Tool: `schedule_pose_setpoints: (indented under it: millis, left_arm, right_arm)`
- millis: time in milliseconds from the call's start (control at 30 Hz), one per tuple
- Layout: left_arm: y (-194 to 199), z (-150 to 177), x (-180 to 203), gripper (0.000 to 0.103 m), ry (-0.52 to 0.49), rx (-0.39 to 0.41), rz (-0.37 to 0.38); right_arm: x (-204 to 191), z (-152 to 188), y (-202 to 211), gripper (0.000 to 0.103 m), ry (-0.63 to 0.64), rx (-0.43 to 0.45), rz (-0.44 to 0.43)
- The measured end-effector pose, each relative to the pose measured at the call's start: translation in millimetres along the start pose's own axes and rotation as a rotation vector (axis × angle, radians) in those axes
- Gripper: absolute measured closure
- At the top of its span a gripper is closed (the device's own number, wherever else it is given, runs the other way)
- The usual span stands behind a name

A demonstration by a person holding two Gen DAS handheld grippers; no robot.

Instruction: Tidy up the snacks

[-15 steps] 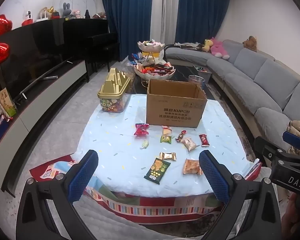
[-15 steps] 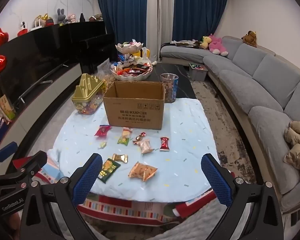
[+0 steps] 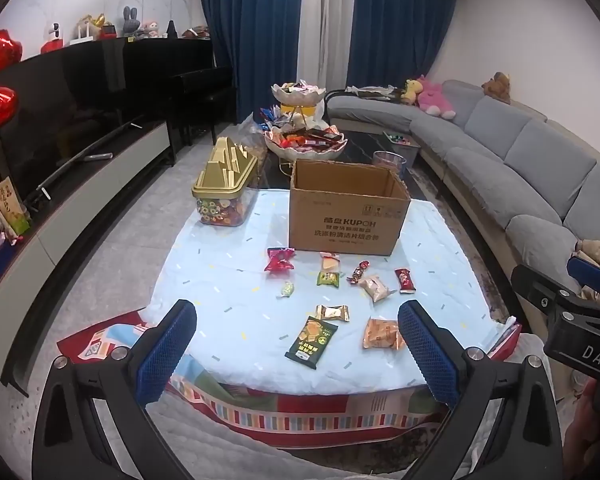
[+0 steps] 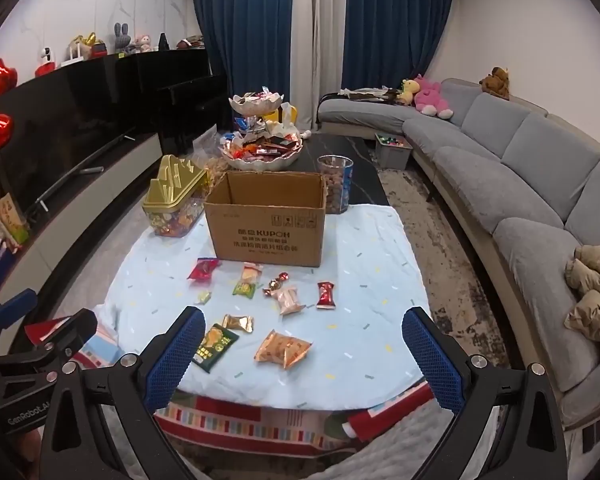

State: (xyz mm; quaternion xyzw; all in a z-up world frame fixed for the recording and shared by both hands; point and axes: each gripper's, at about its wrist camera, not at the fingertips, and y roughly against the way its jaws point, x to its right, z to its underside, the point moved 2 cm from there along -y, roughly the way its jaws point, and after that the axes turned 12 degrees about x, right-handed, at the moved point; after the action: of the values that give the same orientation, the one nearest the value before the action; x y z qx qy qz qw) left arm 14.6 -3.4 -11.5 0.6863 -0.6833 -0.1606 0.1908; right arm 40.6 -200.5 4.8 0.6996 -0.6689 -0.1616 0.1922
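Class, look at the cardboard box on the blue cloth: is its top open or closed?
Open. The cardboard box stands upright and its inner walls show from above. Whether anything lies inside cannot be told; its floor is hidden.

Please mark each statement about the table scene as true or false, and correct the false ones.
1. The cardboard box is open on top. True.
2. The left claw holds a snack. False: it is open and holds nothing.
3. The green packet lies inside the box. False: it lies on the cloth, in front of the box.
4. The gold-lidded tub stands left of the box. True.
5. The right claw is open. True.
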Motion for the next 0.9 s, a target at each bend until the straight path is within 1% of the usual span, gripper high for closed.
schedule_pose_setpoints:
  millis: [100,900]
  left_arm:
    - [0.3,-1.0,1.2,0.001,-0.004,0.002,0.003]
    - [1.8,-2.7,1.1,0.001,-0.006,0.011,0.005]
  right_arm:
    - [7.2,-1.1,0.2,0.003,-0.01,0.008,0.002]
    - [9.3,-1.5,1.9,0.003,-0.012,0.015,0.003]
